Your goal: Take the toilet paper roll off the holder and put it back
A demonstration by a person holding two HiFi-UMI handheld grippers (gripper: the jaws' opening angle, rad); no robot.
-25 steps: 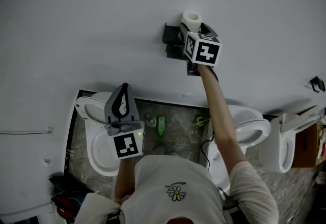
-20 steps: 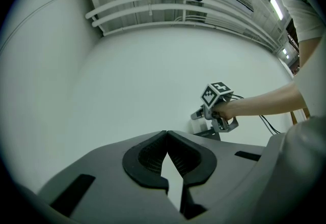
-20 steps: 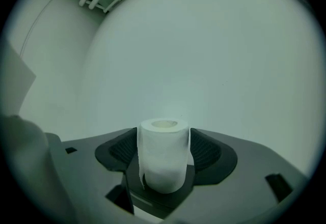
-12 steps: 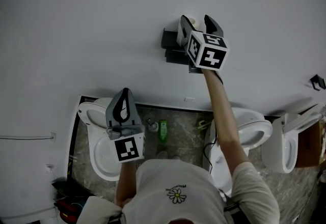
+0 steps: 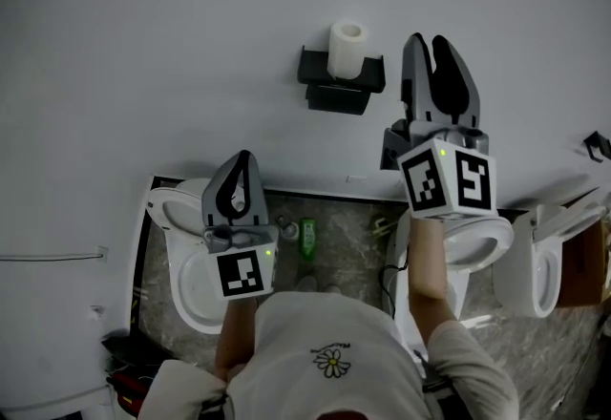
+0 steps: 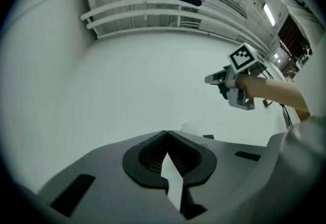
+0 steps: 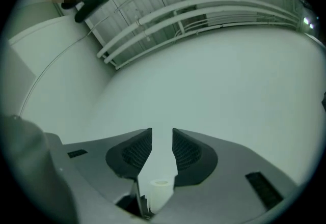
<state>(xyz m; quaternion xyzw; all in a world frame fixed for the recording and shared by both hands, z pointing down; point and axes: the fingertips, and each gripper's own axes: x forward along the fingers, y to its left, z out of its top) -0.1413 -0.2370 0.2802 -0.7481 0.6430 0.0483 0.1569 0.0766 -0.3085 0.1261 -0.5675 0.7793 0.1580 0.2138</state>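
Note:
The white toilet paper roll (image 5: 348, 48) stands on end on the black wall holder (image 5: 341, 84), free of any grip. My right gripper (image 5: 427, 44) is to the right of the holder, apart from it. Its jaws are closing, a narrow gap remains and nothing is between them. In the right gripper view (image 7: 162, 131) the roll (image 7: 160, 193) shows small and far off, low between the jaw bases. My left gripper (image 5: 241, 160) hangs lower left over a toilet, shut and empty (image 6: 166, 133). The left gripper view also catches the right gripper (image 6: 235, 79) against the white wall.
The white wall (image 5: 191, 46) fills most of the head view. Below it stand a toilet (image 5: 181, 275) at the left and two more toilets (image 5: 482, 241) (image 5: 530, 275) at the right. A green bottle (image 5: 305, 239) stands on the stone floor between them.
My right gripper has let go of the roll and drawn back to the right and down, away from the holder, with its jaws narrowing. The roll stays on the holder. The left gripper has hardly moved.

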